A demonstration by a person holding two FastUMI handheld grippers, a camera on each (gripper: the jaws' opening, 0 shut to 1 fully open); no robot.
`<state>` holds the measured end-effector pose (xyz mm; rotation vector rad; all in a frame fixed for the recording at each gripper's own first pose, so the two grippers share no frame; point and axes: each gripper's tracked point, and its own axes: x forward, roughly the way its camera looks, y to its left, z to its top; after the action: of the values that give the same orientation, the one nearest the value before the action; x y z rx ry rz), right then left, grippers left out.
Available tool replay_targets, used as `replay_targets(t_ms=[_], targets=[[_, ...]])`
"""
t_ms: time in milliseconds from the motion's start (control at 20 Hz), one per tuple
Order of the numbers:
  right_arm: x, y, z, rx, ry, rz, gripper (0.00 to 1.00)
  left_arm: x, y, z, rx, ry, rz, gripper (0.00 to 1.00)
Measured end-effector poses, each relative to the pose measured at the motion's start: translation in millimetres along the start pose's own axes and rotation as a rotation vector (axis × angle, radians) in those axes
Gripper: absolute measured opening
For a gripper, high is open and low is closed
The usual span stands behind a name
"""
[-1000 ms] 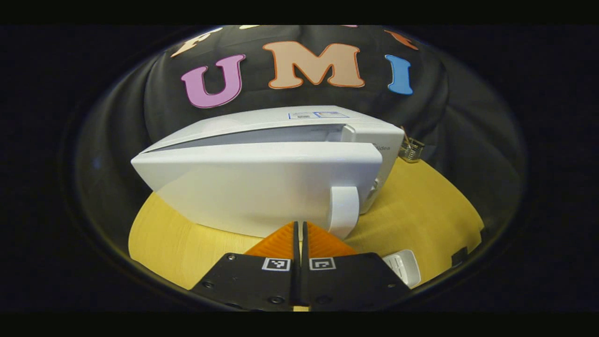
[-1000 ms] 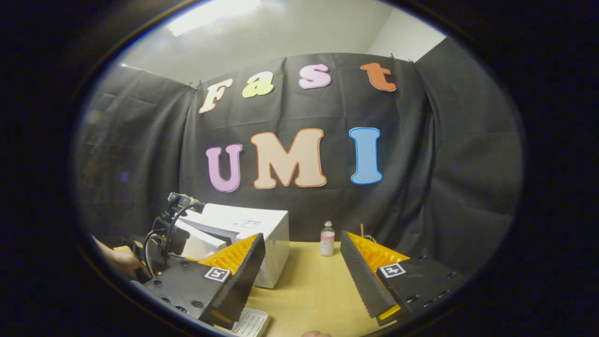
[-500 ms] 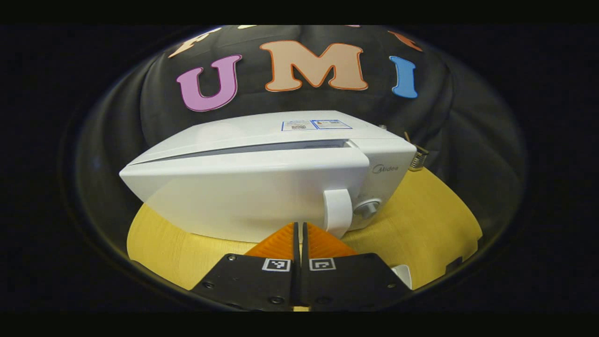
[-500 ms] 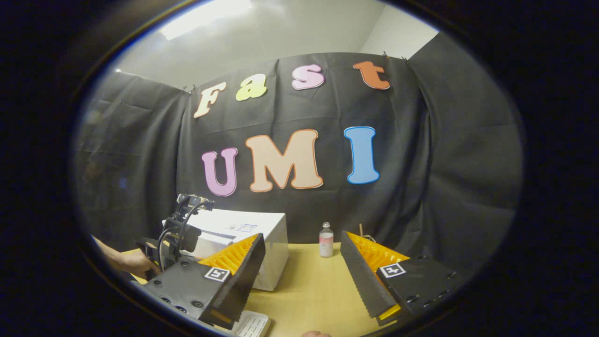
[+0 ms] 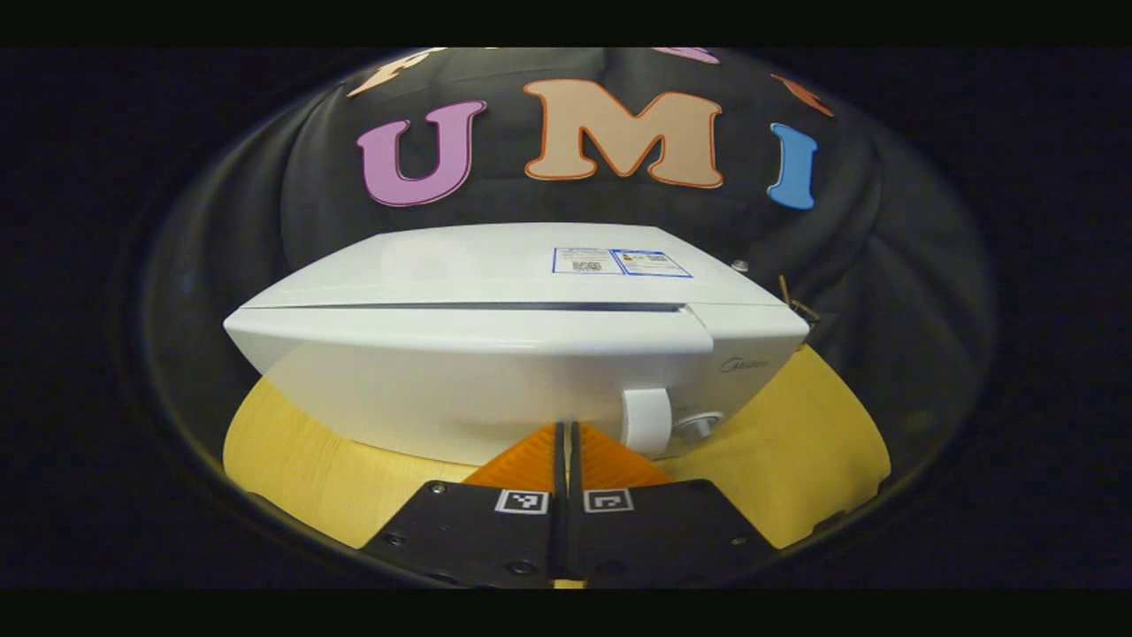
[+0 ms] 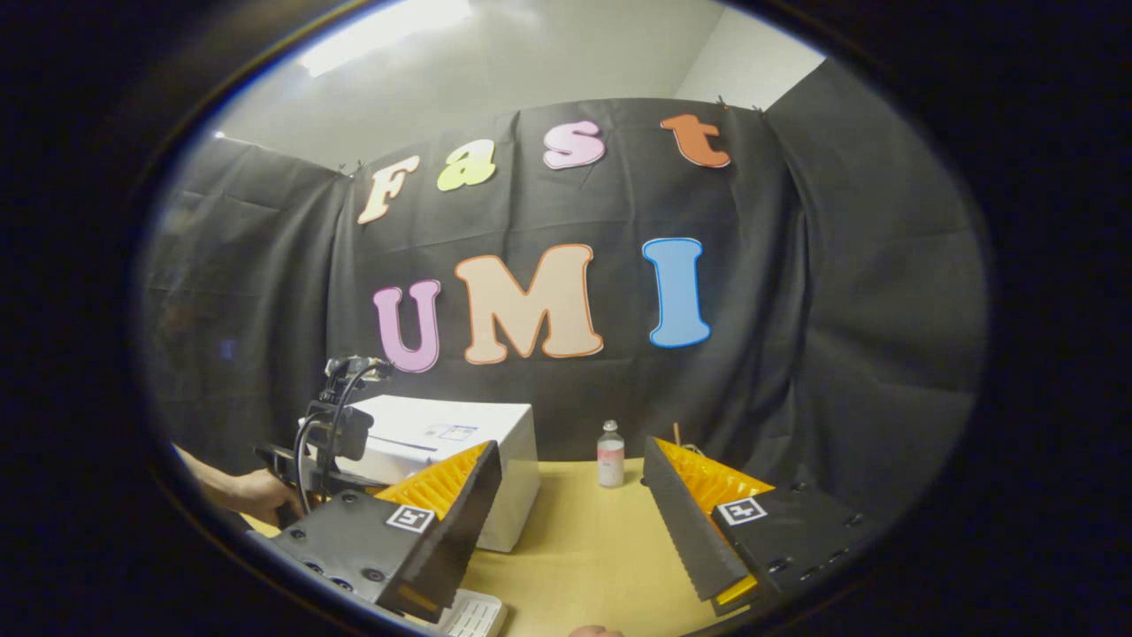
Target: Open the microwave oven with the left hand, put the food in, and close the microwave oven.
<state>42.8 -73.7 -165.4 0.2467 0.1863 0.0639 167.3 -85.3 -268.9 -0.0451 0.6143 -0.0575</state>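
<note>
The white microwave [image 5: 495,354] stands on the yellow table [image 5: 796,442]. Its door [image 5: 442,389] lies almost flush with the body, with a thin dark seam along the top. My left gripper [image 5: 567,429] is shut with nothing held, its tips right at the door's lower front, just left of the white handle [image 5: 646,423]. In the right gripper view, the microwave [image 6: 482,442] sits at the left with the left gripper [image 6: 334,438] and a hand [image 6: 252,491] in front of it. My right gripper [image 6: 570,451] hangs open over the table, nothing between its fingers.
A small clear bottle [image 6: 608,454] with a pink label stands by the back wall, right of the microwave. A white ribbed object [image 6: 473,615] lies at the table's near edge under my right gripper. A round knob [image 5: 699,426] sits right of the handle.
The microwave door has swung from ajar to nearly flush with the body, with my shut left gripper following it in. The right gripper stayed open and drifted only slightly.
</note>
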Motion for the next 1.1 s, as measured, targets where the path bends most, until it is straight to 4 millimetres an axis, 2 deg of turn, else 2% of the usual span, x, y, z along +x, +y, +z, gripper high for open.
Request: replay_targets(t_ms=[150, 200, 250, 300, 400, 600, 700, 850, 900, 950, 1000, 1100], targets=[[3.4, 3.8, -0.2, 0.003, -0.002, 0.007, 0.91, 2.2, 0.8, 2.4, 0.019, 0.001, 0.005, 0.01], [3.8, 5.1, -1.5, 0.001, 0.000, 0.009, 0.91, 4.4, -4.6, 6.3, 0.019, -0.007, -0.013, 0.01], [4.8, 6.0, -2.6, 0.002, 0.004, 0.012, 0.91, 11.3, -1.6, 8.9, 0.031, -0.012, -0.001, 0.00], [5.5, 6.6, -3.7, 0.002, 0.008, 0.015, 0.91, 5.1, -1.2, 0.3, 0.019, 0.031, 0.010, 0.00], [5.1, 5.8, -3.5, 0.003, 0.008, 0.009, 0.91, 6.1, -0.9, 8.4, 0.007, 0.004, -0.006, 0.01], [6.4, 3.1, -6.6, 0.002, 0.017, 0.001, 0.91, 5.0, -2.3, 2.9, 0.012, 0.014, -0.007, 0.00], [6.7, 3.3, -5.9, 0.008, 0.027, -0.004, 0.91, -0.4, -4.7, 7.8, 0.020, -0.005, -0.017, 0.01], [8.3, 6.0, 0.6, 0.000, 0.023, -0.010, 0.91, -28.2, -12.7, 23.3, 0.046, -0.080, -0.049, 0.00], [8.7, 7.3, 2.3, -0.009, 0.020, -0.010, 0.99, -41.1, -15.1, 30.8, 0.058, -0.115, -0.059, 0.00], [8.9, 10.7, 3.7, -0.022, 0.020, -0.008, 0.91, -56.5, -16.6, 39.0, 0.071, -0.157, -0.067, 0.01], [9.5, 12.6, 3.4, -0.035, 0.022, -0.009, 0.99, -71.8, -16.7, 47.1, 0.084, -0.189, -0.072, 0.00], [10.1, 22.3, 7.9, -0.045, 0.019, 0.000, 0.99, -102.7, -19.0, 69.0, 0.085, -0.269, -0.093, 0.01]])
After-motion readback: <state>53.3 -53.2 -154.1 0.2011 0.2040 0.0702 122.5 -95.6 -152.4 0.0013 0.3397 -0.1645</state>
